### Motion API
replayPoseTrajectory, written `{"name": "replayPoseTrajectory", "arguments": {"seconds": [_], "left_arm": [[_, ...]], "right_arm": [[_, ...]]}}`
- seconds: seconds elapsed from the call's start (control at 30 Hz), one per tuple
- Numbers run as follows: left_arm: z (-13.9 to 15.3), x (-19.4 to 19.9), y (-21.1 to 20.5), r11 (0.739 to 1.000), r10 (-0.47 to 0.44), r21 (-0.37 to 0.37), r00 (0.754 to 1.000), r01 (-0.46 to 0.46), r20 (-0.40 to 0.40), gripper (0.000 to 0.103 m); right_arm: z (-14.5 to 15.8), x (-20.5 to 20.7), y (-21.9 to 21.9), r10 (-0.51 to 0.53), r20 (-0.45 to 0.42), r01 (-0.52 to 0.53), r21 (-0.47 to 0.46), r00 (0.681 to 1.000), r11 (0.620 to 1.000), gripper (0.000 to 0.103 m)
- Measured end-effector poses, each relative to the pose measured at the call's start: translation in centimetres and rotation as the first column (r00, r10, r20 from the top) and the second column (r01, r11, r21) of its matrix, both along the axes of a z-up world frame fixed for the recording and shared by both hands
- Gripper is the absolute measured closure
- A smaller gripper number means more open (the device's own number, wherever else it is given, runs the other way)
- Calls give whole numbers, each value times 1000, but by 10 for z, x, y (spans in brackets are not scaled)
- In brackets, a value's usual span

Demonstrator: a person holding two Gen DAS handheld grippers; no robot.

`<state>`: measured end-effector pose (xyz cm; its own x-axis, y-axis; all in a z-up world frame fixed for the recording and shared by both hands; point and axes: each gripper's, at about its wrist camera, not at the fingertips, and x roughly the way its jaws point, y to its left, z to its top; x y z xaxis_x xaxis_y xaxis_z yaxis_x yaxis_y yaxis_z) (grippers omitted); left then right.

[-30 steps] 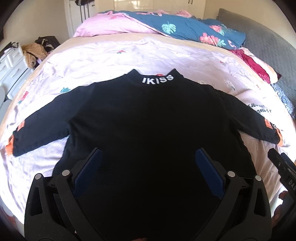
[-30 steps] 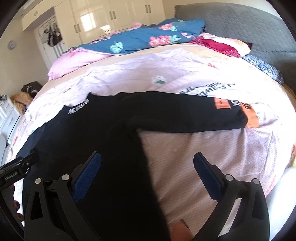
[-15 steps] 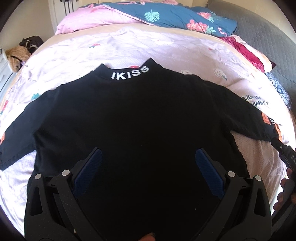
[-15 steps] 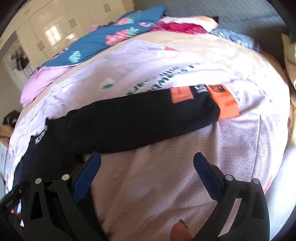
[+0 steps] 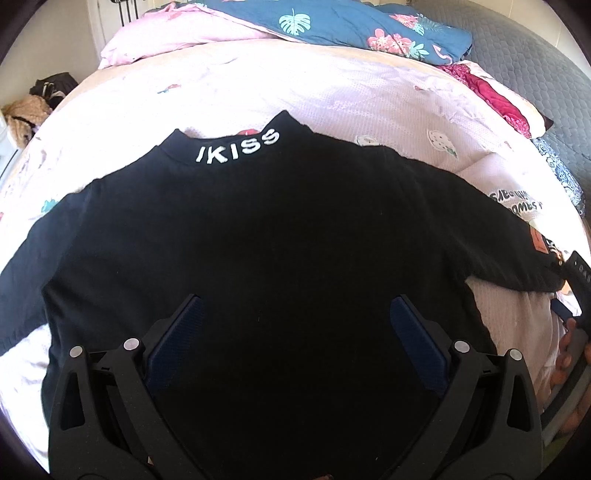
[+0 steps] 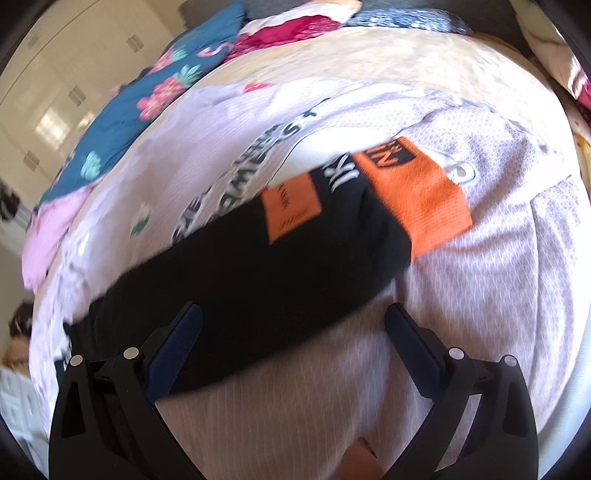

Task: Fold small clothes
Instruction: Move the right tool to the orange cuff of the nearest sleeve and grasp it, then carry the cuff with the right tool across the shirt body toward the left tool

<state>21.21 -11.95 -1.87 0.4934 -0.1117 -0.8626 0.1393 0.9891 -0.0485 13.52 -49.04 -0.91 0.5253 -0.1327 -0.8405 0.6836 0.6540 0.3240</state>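
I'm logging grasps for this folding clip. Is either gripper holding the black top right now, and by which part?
Nothing is held. The left gripper is open above the black top; the right gripper is open near its sleeve.

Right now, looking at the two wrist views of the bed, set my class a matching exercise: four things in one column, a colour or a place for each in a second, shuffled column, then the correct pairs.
Column A
1. sleeve cuff
2. IKISS lettering
3. leaf-print duvet
4. left gripper

Column B
a. white, on the collar of the black top
b. open above the lower body of the top
c. orange, at the end of the sleeve
d. blue, bunched at the far end of the bed

Pairs: 1-c, 2-a, 3-d, 4-b
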Motion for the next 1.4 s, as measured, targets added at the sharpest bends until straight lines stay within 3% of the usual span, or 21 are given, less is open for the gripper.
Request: {"name": "replayPoseTrajectory", "arguments": {"seconds": [0.07,0.2,0.3,0.43,0.53,0.7,0.9,1.17,1.4], "left_arm": [[2,4,-1,1000,5,-2,1000,-5,3,8],[5,12,-1,1000,13,-9,1000,-13,5,8],[8,23,-1,1000,25,-8,1000,-24,9,8],[14,36,1,999,44,-22,999,-43,13,8],[20,42,4,998,53,-35,998,-52,23,8],[26,43,12,996,65,-56,998,-63,27,8],[33,40,30,992,85,-99,996,-83,22,8],[58,38,62,988,122,-104,989,-113,79,8],[68,32,101,978,164,-148,982,-150,91,8]], "right_arm": [[-2,4,-7,-41,-1,41,8,999,999,18],[-6,5,-22,-141,9,141,31,990,990,32],[-6,2,-33,-191,29,189,45,981,981,48],[-9,0,-46,-220,82,213,87,972,973,75],[-7,-2,-49,-206,148,191,109,967,975,88],[27,-4,-39,-116,283,104,57,952,993,91],[69,5,-7,10,364,-1,-25,931,1000,93],[104,25,48,167,412,-141,-91,896,986,94],[125,50,117,328,419,-287,-160,847,945,94]]}}
